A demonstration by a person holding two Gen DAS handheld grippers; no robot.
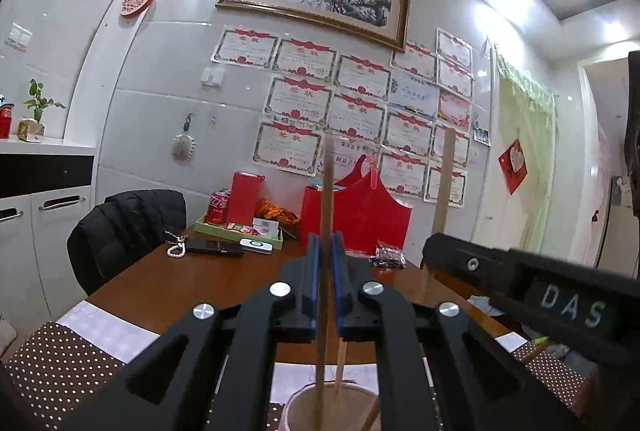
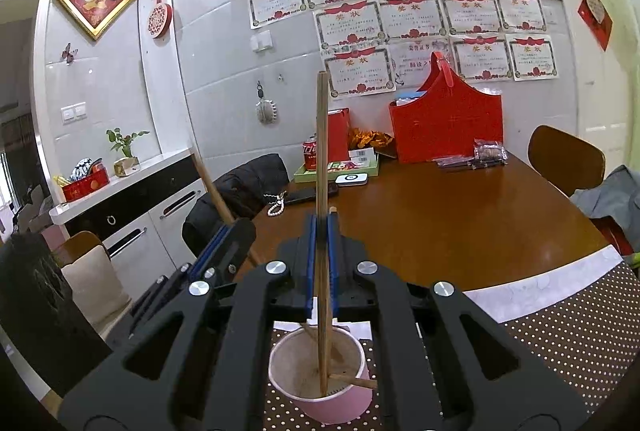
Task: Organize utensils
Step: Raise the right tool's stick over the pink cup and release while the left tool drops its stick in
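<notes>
In the left wrist view my left gripper [image 1: 326, 243] is shut on an upright wooden chopstick [image 1: 327, 187]. Its lower end reaches into the pink cup [image 1: 304, 405] below the jaws. Other chopsticks [image 1: 340, 363] lean inside that cup. My right gripper [image 1: 434, 245] comes in from the right, holding a second chopstick [image 1: 446, 183]. The right wrist view shows the right gripper [image 2: 322, 225] shut on its chopstick [image 2: 321, 135], whose tip rests inside the cup [image 2: 340, 409]. A loose chopstick [image 2: 354, 381] lies across the cup. The left gripper [image 2: 230, 231] sits close on the left with its chopstick [image 2: 212, 187].
The cup stands on a brown polka-dot placemat [image 2: 560, 331] at the near edge of a brown table [image 2: 440, 223]. Farther back are a red bag [image 2: 448, 127], a cola can [image 2: 311, 155], a green tray [image 2: 340, 171] and a phone [image 2: 308, 194]. A black jacket [image 1: 128, 227] hangs on a chair.
</notes>
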